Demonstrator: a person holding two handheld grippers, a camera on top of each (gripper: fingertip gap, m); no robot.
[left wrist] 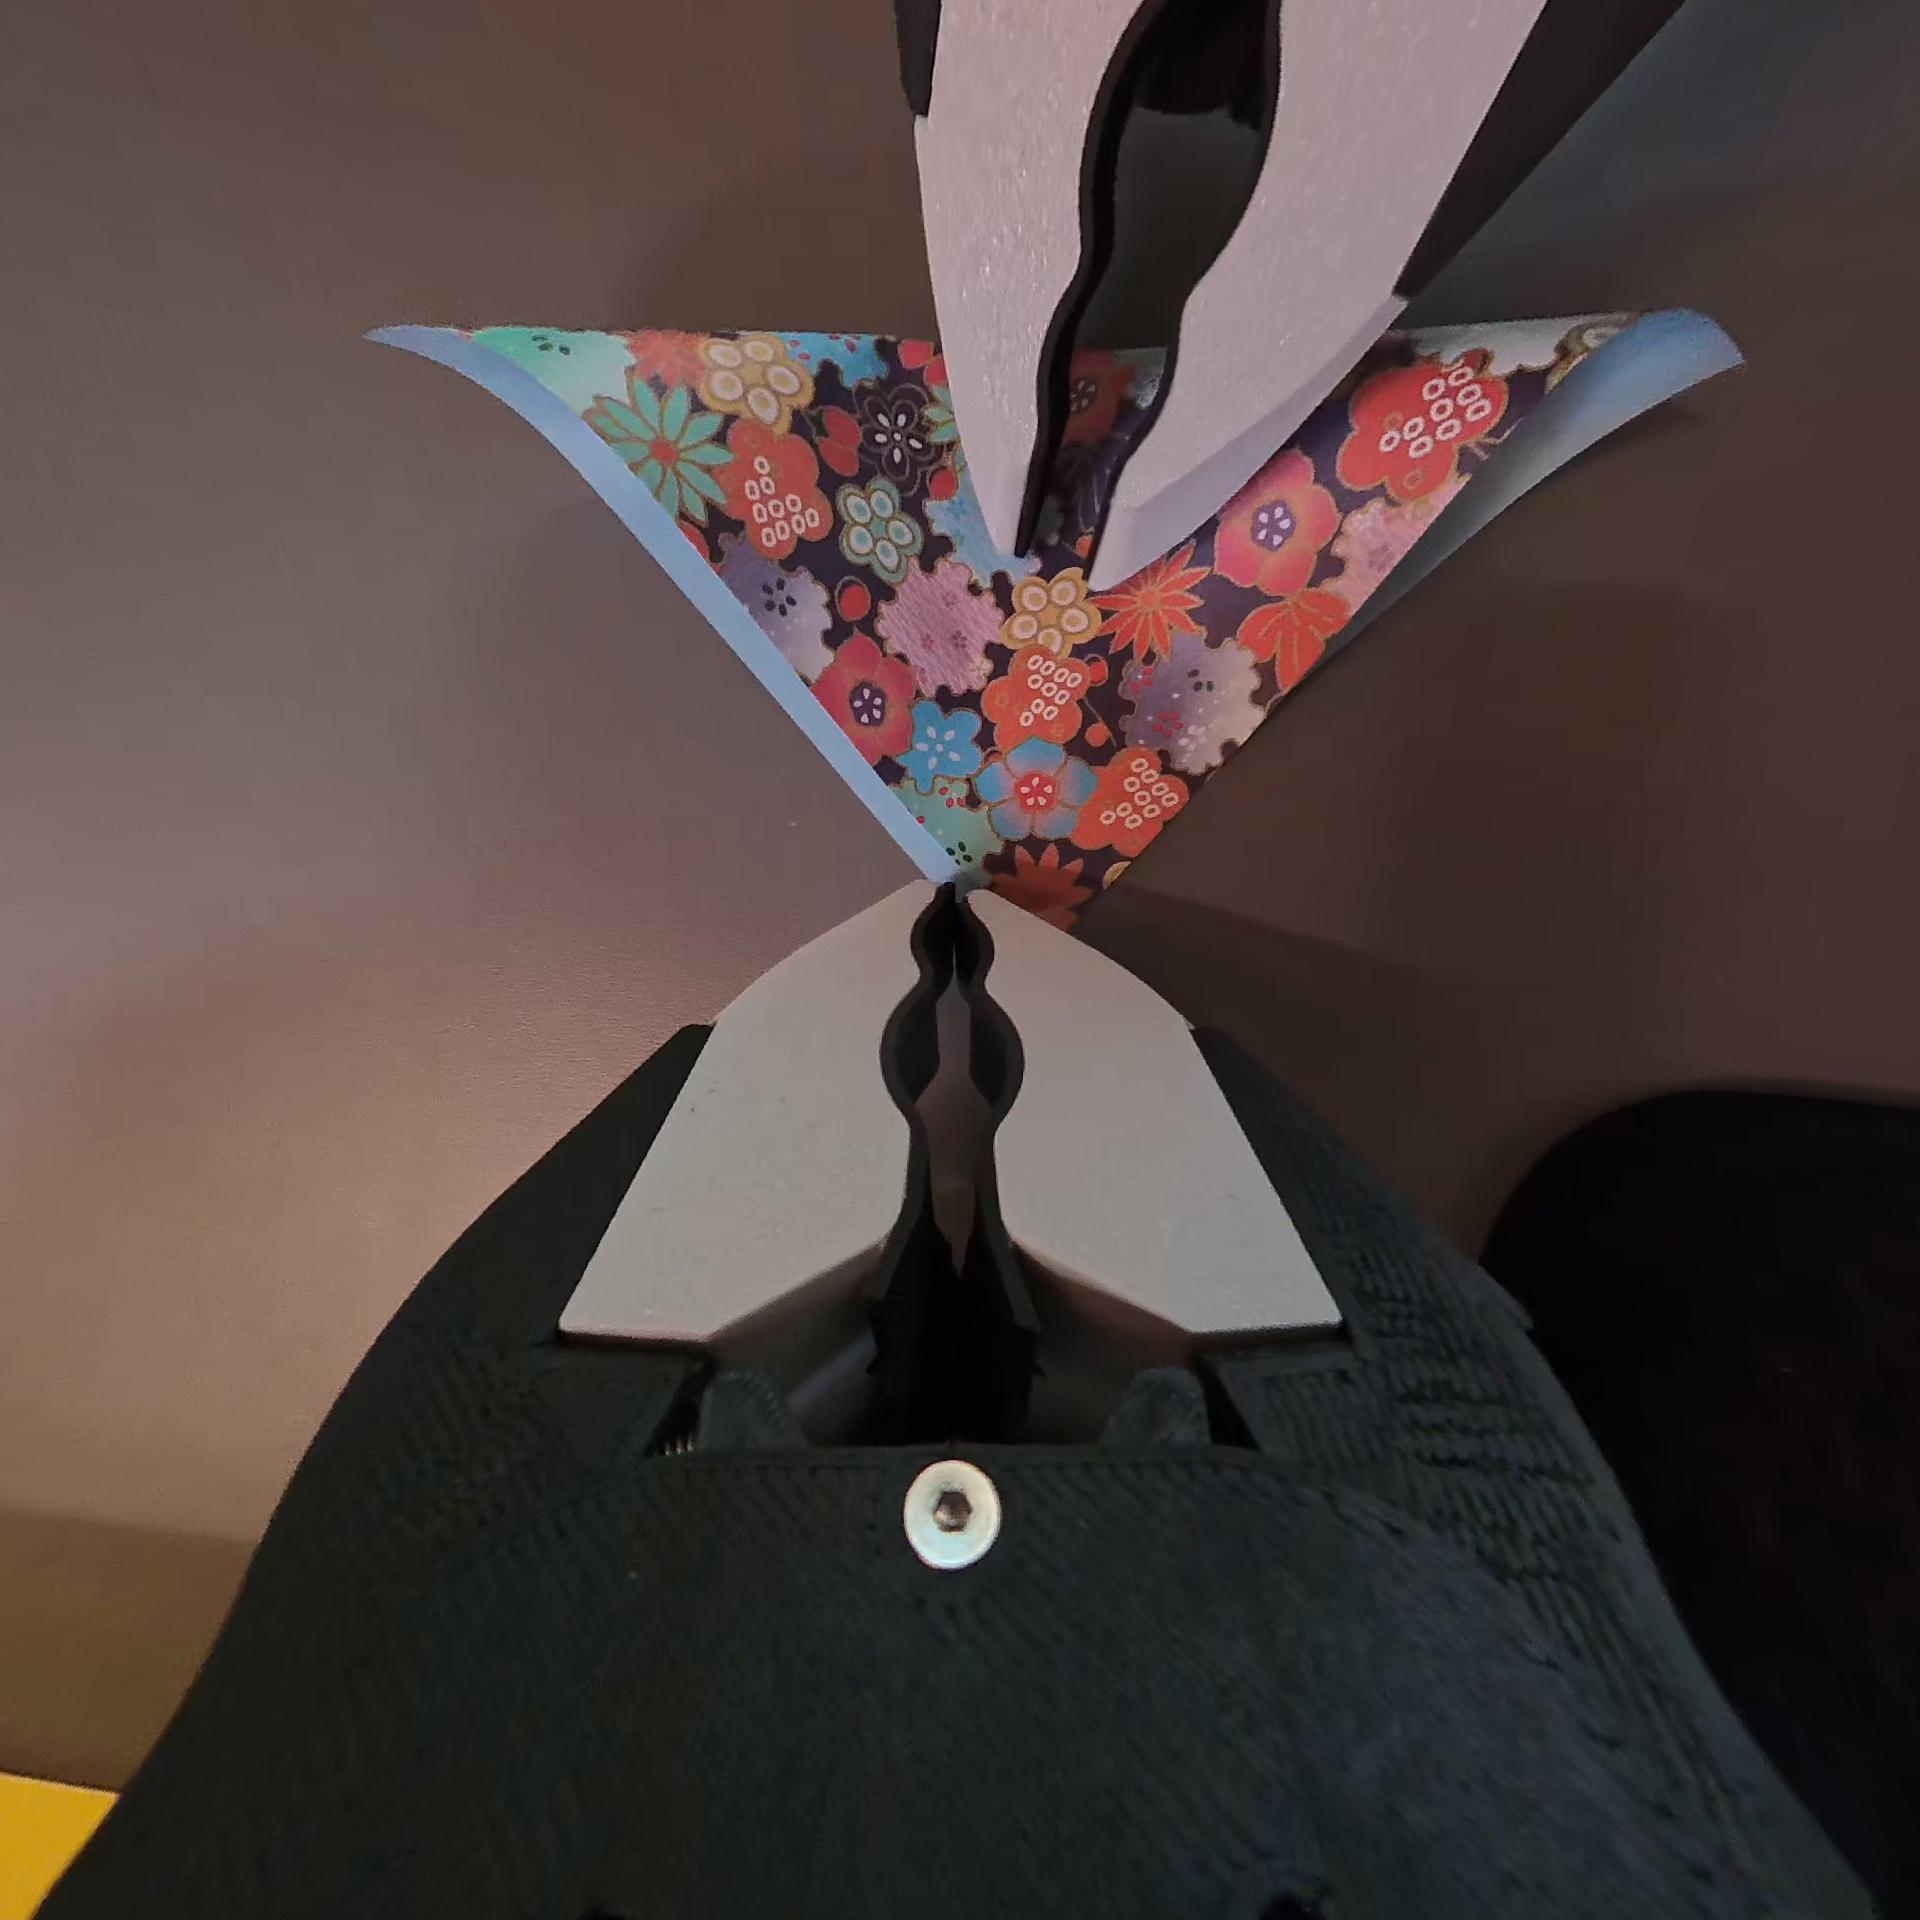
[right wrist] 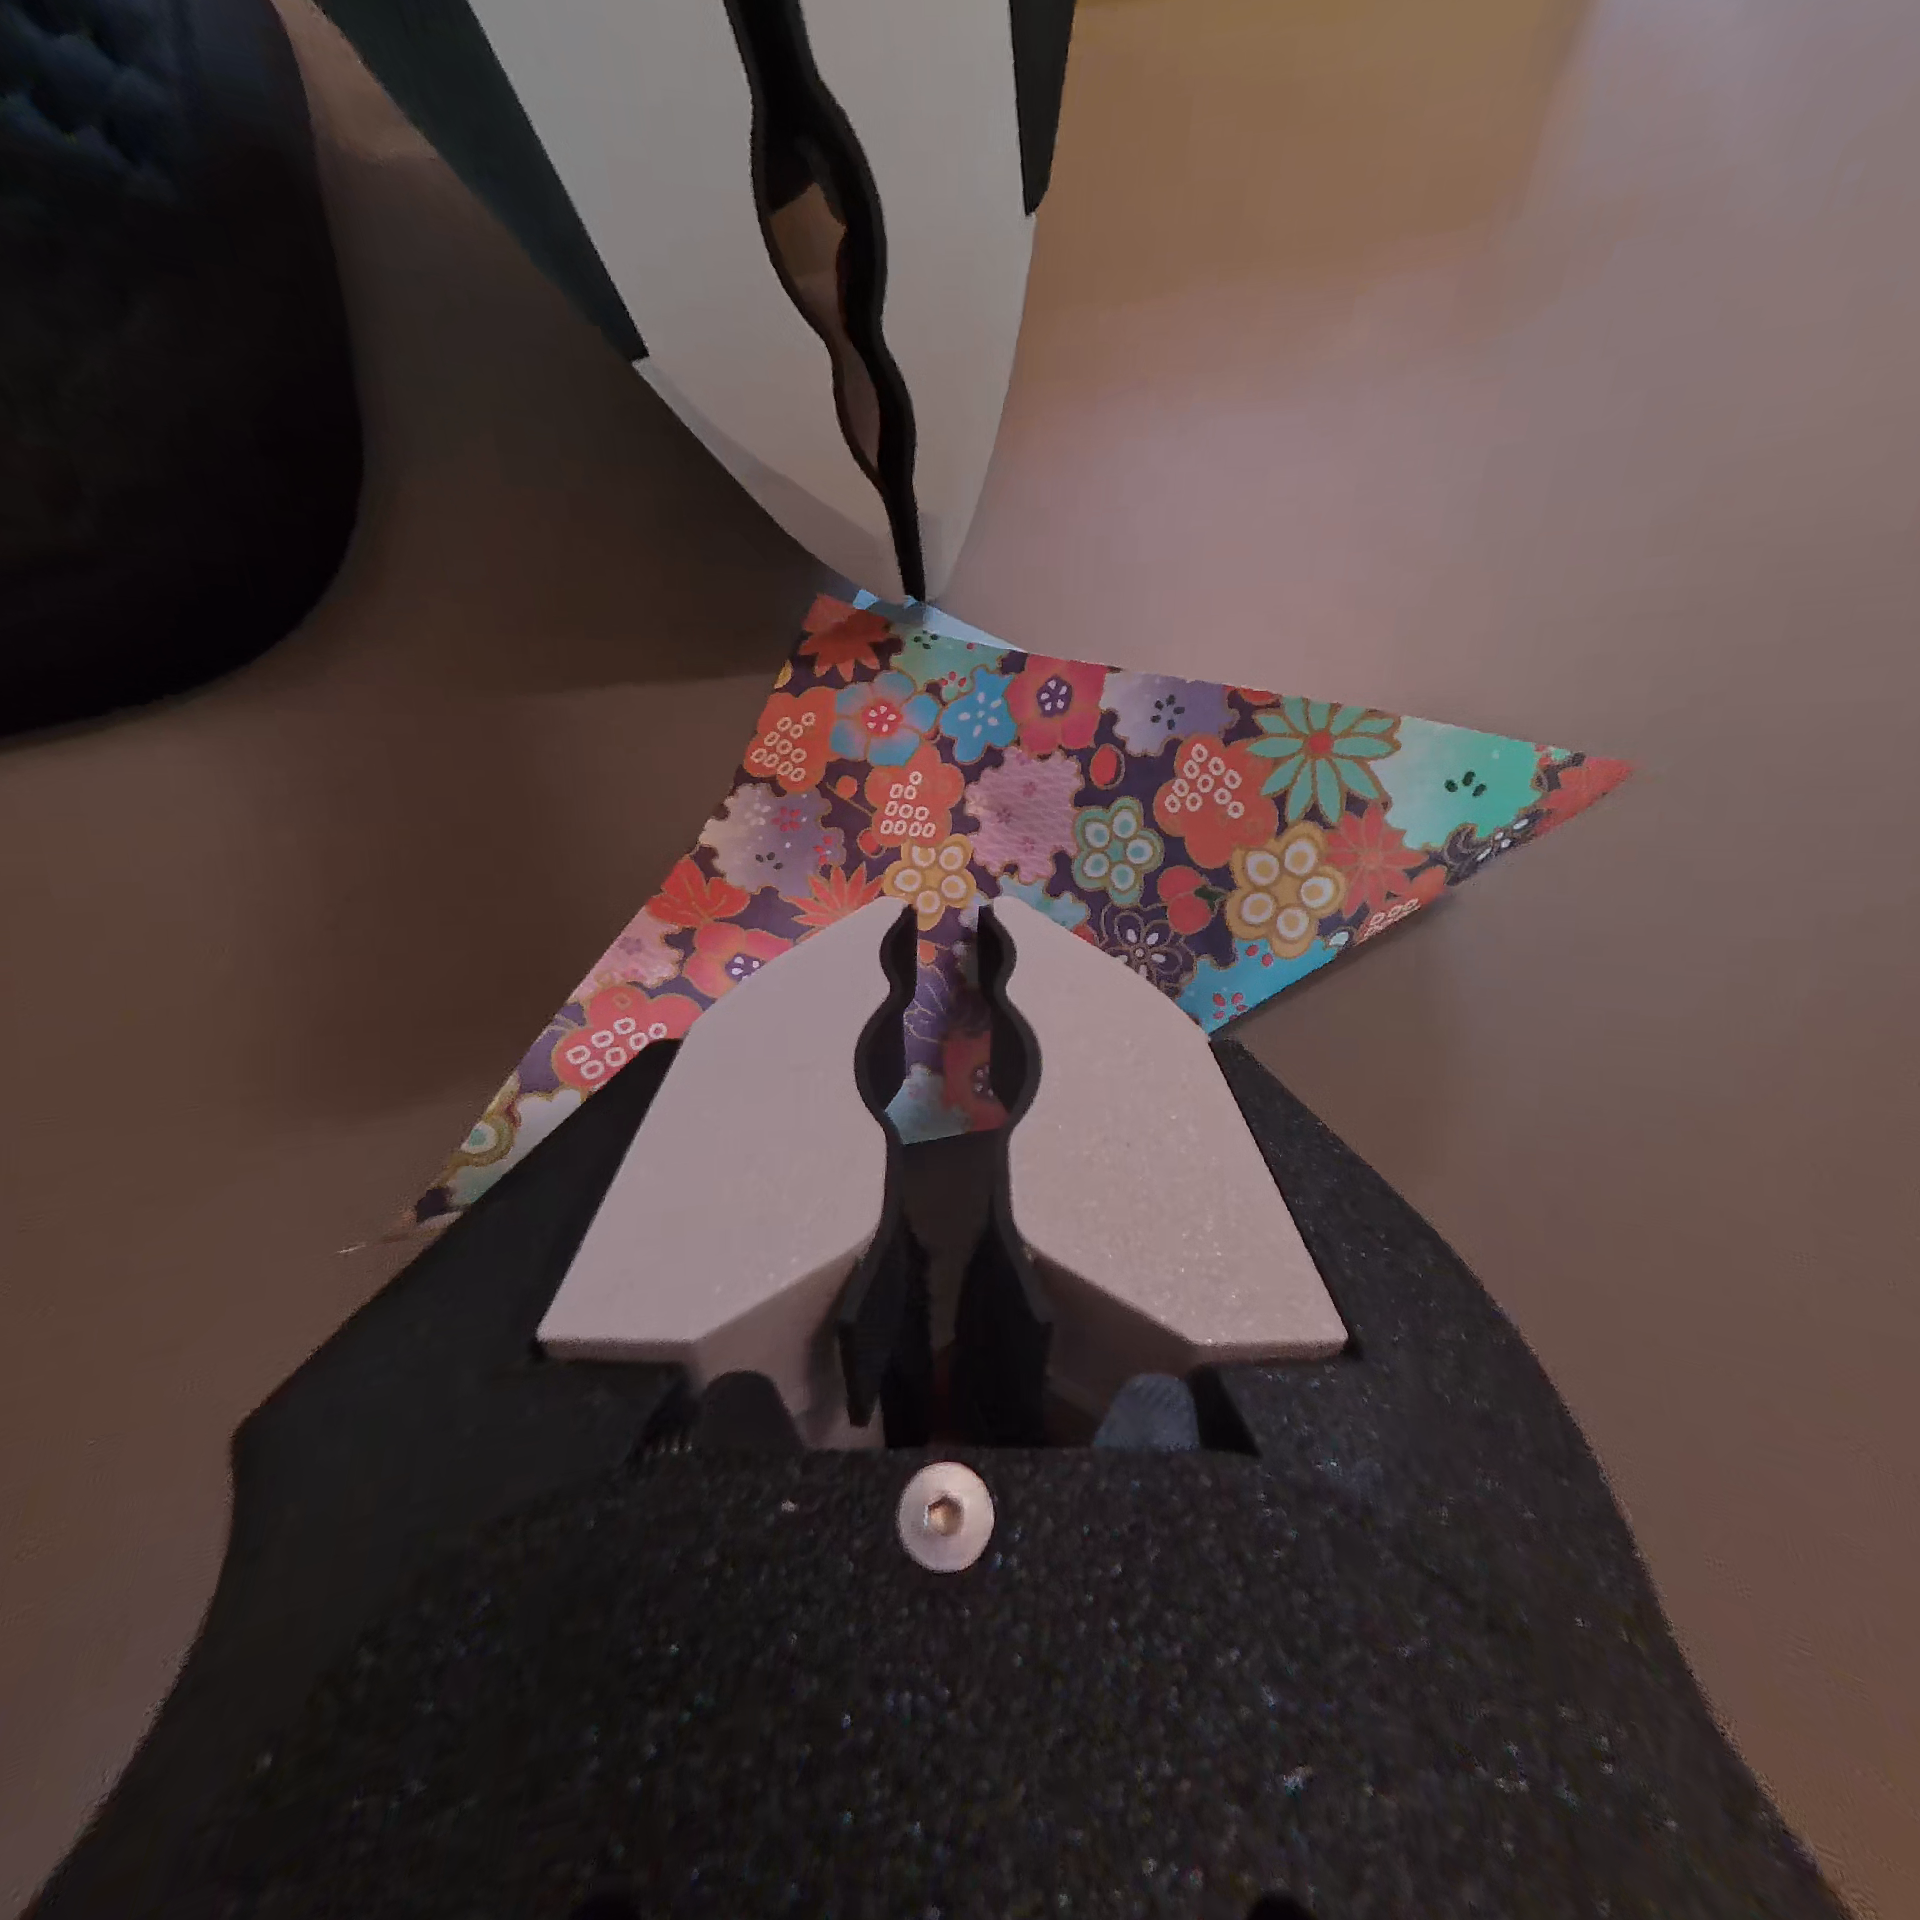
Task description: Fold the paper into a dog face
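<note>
Left hand-held gripper pinches the folded floral paper by its point, right hand-held gripper nipping the fold edge; thin, limp, crease-prone.

The left tongs pinch the bottom corner of the flowered paper — a triangle above the brown bench. The right tongs press on its middle — nearly closed.

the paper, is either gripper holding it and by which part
Both. The left gripper pinches the floral paper at its bottom corner; the right gripper clamps the middle of its long top edge.
</note>
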